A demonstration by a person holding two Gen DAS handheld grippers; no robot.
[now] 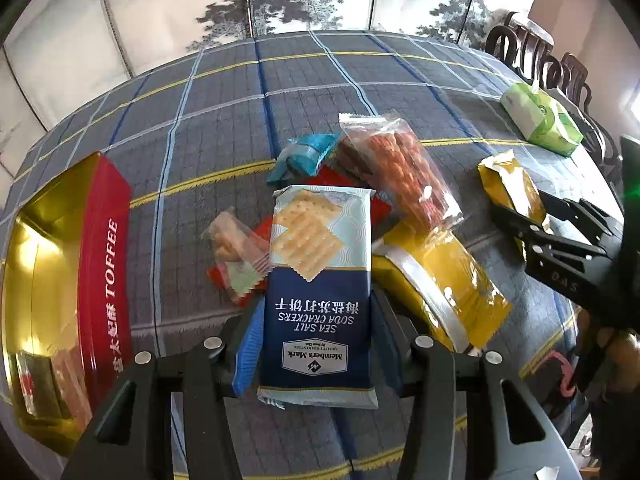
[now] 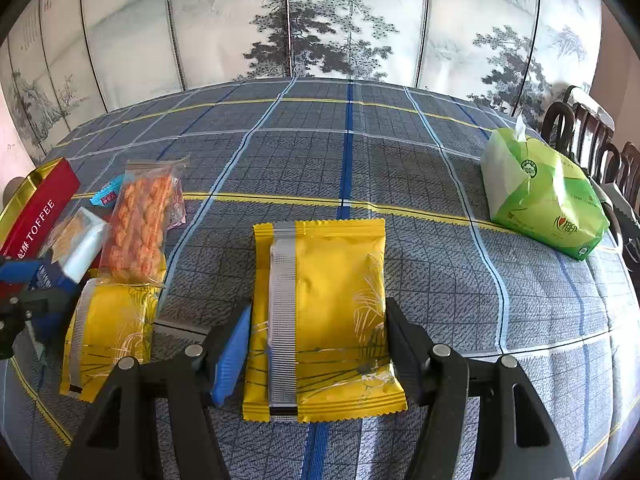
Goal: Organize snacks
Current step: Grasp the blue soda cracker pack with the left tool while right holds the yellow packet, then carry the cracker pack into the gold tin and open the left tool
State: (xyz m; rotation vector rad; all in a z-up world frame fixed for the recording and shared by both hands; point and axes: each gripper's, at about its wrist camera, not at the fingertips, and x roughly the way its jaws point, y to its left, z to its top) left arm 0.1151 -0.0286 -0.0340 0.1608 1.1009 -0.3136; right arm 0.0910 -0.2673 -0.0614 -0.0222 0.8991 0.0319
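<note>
My left gripper (image 1: pixel 316 332) is shut on a blue soda cracker pack (image 1: pixel 318 280), held over the snack pile. The pile holds a clear pack of orange twists (image 1: pixel 394 168), a teal packet (image 1: pixel 304 154), a small clear snack pack (image 1: pixel 236 250) and a yellow packet (image 1: pixel 444 284). A red toffee tin (image 1: pixel 68 280) with a gold inside stands open at the left. My right gripper (image 2: pixel 318 328) is shut on another yellow packet (image 2: pixel 324 312), just above the cloth. It shows in the left wrist view (image 1: pixel 514 192) at the right.
The table wears a grey-blue checked cloth (image 2: pixel 360 160). A green tissue pack (image 2: pixel 544 204) lies at the far right. Dark wooden chairs (image 2: pixel 592 136) stand beyond the right edge. A painted folding screen (image 2: pixel 320 20) stands behind the table.
</note>
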